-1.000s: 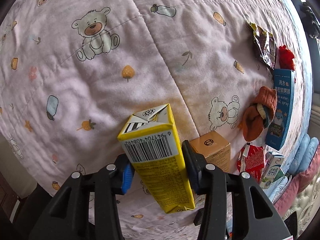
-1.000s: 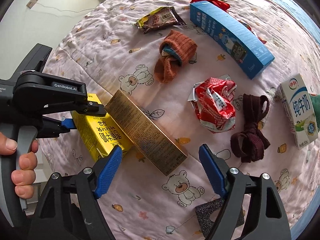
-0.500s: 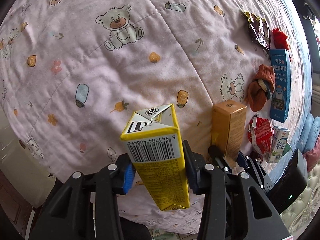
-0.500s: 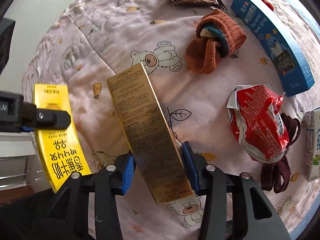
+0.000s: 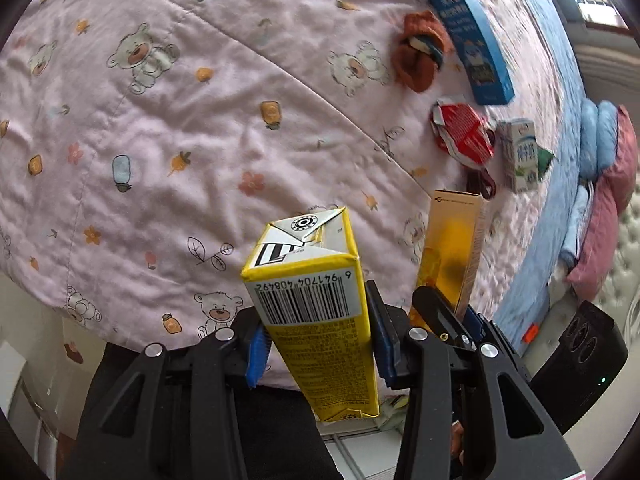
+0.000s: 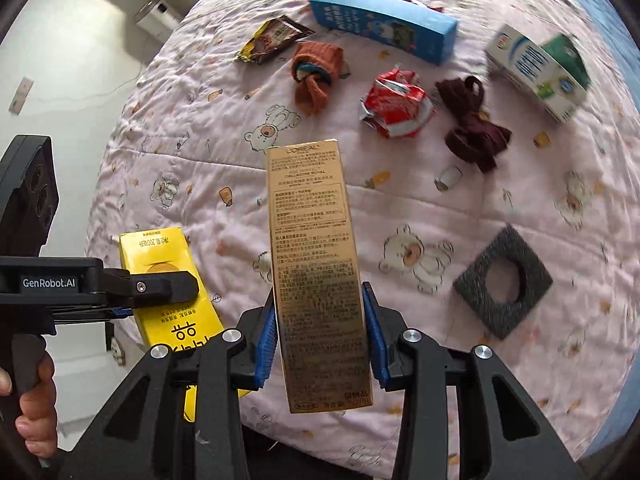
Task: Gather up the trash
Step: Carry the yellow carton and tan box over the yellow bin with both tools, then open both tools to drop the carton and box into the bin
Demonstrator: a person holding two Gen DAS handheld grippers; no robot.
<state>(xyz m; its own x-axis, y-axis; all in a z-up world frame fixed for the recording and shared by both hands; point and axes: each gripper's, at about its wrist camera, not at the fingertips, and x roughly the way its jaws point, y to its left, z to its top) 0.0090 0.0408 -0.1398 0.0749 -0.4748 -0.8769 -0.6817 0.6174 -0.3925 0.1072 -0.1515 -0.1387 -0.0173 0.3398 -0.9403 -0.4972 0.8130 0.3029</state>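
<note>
The yellow carton [image 5: 316, 312] is clamped between the blue pads of the left gripper [image 5: 318, 346], held clear above the quilt [image 5: 200, 140], barcode end up toward the camera. Just beside it, the gold box [image 6: 316, 264] sits in the right gripper [image 6: 322, 334], whose jaws have just been closing and now press on both of its long sides; it too is lifted off the quilt and stands lengthwise away from the camera. In the right wrist view a hand [image 6: 28, 412] grips the left tool's handle at the lower left. Farther out on the quilt lie a crumpled red wrapper [image 6: 396, 106], a dark red sock [image 6: 472, 124] just beside it, a rolled orange sock [image 6: 316, 74], a brown snack wrapper [image 6: 272, 40], a long blue box [image 6: 384, 26], a white milk carton [image 6: 536, 68] and a grey foam square with a round hole [image 6: 502, 284]. Pillows [image 5: 608, 168] are piled at the quilt's far edge.
</note>
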